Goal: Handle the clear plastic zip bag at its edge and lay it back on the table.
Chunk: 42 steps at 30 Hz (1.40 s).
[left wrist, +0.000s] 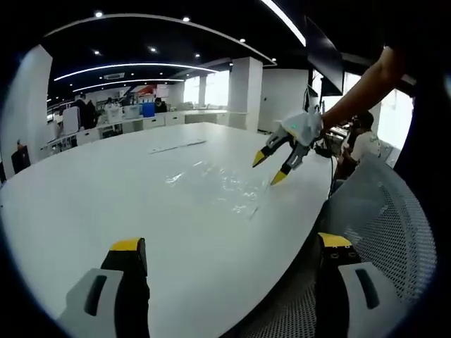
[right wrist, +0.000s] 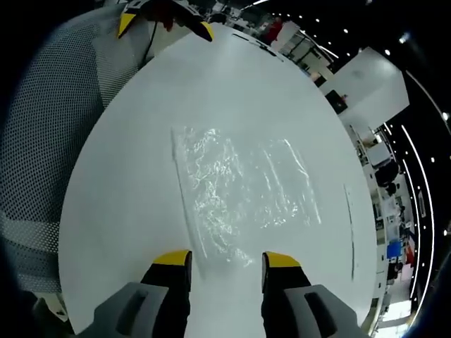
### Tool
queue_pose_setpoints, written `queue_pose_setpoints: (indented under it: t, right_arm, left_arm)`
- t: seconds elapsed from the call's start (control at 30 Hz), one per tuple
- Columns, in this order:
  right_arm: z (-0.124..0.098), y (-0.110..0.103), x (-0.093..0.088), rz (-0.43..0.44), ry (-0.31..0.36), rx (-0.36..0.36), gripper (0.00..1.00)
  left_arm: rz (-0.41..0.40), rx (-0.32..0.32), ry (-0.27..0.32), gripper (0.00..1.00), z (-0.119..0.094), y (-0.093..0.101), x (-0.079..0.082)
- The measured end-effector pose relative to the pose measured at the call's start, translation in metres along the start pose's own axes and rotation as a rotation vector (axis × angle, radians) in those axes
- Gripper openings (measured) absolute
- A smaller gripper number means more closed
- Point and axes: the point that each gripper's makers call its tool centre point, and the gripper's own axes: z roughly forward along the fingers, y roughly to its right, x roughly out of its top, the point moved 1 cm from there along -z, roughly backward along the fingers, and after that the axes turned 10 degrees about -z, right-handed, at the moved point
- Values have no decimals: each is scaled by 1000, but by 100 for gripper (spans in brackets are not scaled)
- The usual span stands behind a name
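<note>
One clear plastic zip bag (right wrist: 239,190) lies flat and crinkled on the white table (right wrist: 127,190), seemingly empty. The right gripper (right wrist: 225,262) hovers above its near edge, jaws apart; the left gripper (left wrist: 229,243) likewise gapes, grasping nothing.

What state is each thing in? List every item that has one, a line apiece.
clear plastic zip bag: lying flat on the table, crinkled, held by neither gripper.
right gripper: open, empty, poised just above the bag's near edge.
left gripper: open, empty, back at the table's edge, away from the bag.
white table: carrying the bag and a thin strip lying flat beyond it.
</note>
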Motion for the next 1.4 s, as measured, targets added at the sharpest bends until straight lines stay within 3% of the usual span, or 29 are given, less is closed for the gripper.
queue_pose_setpoints:
  t: [0.13, 0.23, 0.37, 0.77, 1.4]
  right_arm:
    - [3, -2, 3, 33, 6, 42, 33]
    - [5, -6, 6, 107, 26, 84, 30]
    - [5, -5, 7, 98, 24, 95, 29]
    - [10, -13, 6, 94, 25, 138, 3]
    - [12, -13, 9, 140, 21, 130, 0]
  left_arm:
    - [-3, 1, -3, 99, 0, 0, -1]
    - [2, 2, -18, 98, 1, 0, -3]
    - [6, 0, -31, 98, 1, 0, -6]
    - [19, 8, -48, 96, 1, -1, -8]
    - [31, 14, -55, 93, 0, -3, -10]
